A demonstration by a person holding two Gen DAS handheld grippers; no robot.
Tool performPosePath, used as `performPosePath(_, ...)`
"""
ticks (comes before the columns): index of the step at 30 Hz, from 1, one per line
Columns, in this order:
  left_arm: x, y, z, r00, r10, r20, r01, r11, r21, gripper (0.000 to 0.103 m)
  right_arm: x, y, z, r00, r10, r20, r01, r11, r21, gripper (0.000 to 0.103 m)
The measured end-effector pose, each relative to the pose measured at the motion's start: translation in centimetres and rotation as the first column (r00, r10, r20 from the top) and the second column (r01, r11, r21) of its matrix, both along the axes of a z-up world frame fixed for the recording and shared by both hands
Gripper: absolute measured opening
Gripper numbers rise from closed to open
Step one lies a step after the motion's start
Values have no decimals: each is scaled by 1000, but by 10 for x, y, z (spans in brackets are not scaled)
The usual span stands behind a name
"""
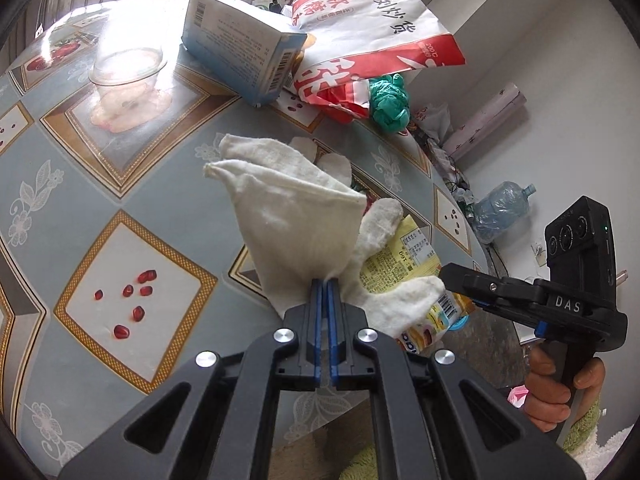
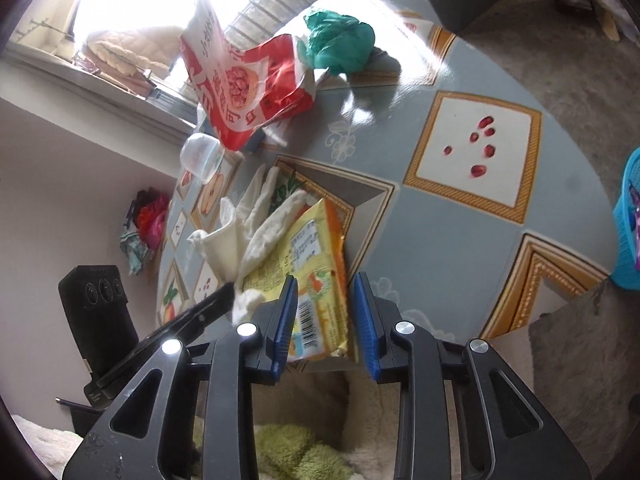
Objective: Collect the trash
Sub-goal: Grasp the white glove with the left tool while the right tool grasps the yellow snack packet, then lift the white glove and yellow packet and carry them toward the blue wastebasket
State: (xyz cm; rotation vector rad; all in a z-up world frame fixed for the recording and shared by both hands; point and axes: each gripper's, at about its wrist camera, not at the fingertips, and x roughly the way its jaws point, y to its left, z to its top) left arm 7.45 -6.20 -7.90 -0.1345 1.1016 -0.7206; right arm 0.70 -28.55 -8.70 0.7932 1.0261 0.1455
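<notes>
Left wrist: box (image 1: 244, 50) beyond glove (image 1: 288, 216).

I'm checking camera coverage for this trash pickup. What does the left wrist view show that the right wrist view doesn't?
Left wrist only: the blue-and-white carton, a water jug on the floor, and the person's hand.
Right wrist only: a blue basket off the table edge.
Both: the white glove shut in the left gripper, the yellow packet between the right gripper's pads, the red-and-white bag, the green bag, and the clear cup.

Patterned table (image 1: 120, 200), white glove (image 1: 288, 208), yellow packet (image 2: 312, 248), carton (image 1: 240, 52), red bag (image 2: 256, 92), green bag (image 2: 340, 44)
</notes>
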Motion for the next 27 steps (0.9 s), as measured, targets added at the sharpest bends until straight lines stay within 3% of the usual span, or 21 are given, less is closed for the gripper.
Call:
performPosePath(6,-4,0,1,1000,-2,13,2,1000,13,2,3,5,-2,1000,3,10,-3,1000,15,25)
performPosePath(13,-1,-5,0,1000,-9,18,8,1000,10,2,2,10,3,1000,1,20,0,997,-73,11)
performPosePath(17,-1,-1,5,999,-28,31,28,1000,6,3,4,11,8,999,-3,35,8,991,-136,10)
performPosePath(20,-3,4,13,997,-62,37,62,998,-12,12,4,7,9,999,-17,38,23,986,-163,10)
performPosePath(23,-5,11,28,992,-71,101,74,997,-26,26,5,1,7,999,-38,38,43,986,-160,10)
performPosePath(27,-6,19,49,975,-58,217,67,997,-33,29,4,-7,4,998,-60,30,64,986,-151,10)
